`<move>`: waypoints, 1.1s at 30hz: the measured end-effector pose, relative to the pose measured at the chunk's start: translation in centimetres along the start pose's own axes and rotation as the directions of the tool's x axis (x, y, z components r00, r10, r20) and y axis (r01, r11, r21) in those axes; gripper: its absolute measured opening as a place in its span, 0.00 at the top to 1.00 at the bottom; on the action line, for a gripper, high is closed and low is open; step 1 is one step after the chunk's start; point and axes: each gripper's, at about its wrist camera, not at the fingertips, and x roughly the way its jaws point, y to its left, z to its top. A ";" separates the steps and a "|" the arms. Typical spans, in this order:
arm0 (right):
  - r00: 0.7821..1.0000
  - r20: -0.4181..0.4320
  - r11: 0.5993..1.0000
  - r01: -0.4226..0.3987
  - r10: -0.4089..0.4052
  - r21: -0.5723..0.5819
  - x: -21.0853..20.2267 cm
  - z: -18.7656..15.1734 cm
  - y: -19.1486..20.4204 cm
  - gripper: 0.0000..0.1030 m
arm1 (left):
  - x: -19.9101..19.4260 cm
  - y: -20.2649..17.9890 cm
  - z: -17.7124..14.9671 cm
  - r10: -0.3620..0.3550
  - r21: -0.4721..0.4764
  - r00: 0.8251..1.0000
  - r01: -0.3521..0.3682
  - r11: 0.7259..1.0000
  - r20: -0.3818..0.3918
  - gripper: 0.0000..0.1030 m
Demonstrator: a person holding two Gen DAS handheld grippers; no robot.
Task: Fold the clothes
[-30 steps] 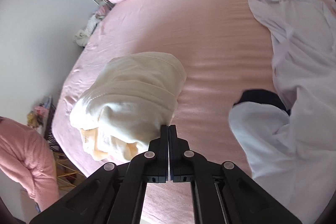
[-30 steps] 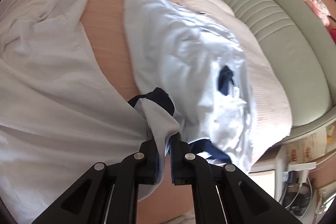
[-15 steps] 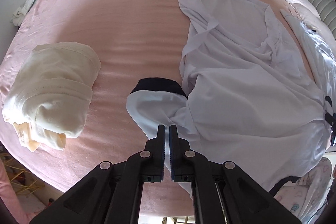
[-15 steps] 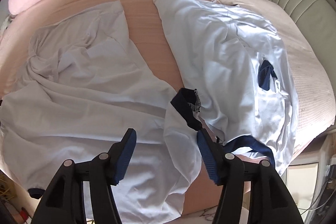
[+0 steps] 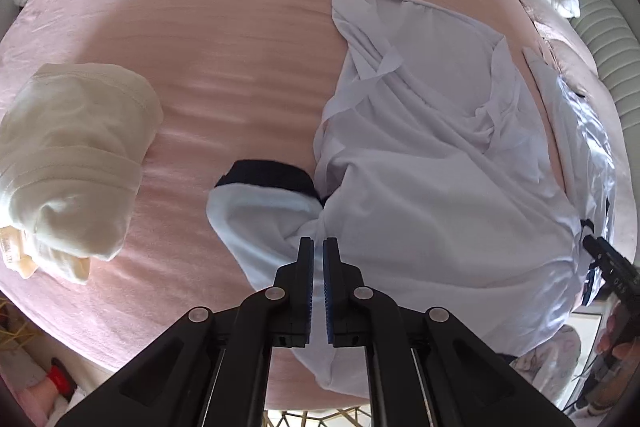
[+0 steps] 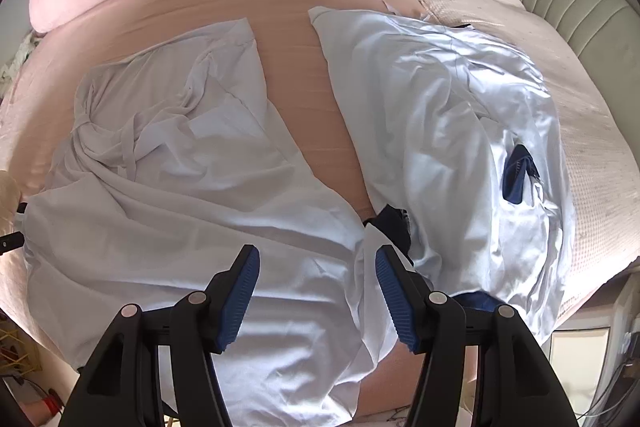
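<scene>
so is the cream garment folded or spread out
Folded: the cream garment sits as a compact layered bundle on the pink bed.

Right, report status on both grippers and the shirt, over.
Left gripper shut, empty. Right gripper open, hanging above the white navy-cuffed shirt, which lies spread and unfolded on the pink bed. Second pale shiny garment alongside, cream folded bundle apart.
</scene>
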 end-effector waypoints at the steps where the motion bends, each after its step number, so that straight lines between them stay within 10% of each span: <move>1: 1.000 -0.004 1.000 -0.006 0.006 -0.001 0.1 0.2 0.1 0.42 | 0.2 -0.1 0.4 -0.002 -0.004 1.000 0.002 1.000 -0.005 0.95; 13: 0.992 -0.055 0.993 -0.107 0.110 0.059 2.7 4.0 2.1 0.42 | 2.6 -0.7 4.9 -0.115 -0.045 0.993 0.113 0.993 -0.038 0.90; 33: 0.963 -0.091 0.959 -0.239 0.255 0.153 6.6 11.6 5.9 0.42 | 4.6 -0.5 14.1 -0.091 -0.028 0.995 0.090 0.996 -0.046 0.90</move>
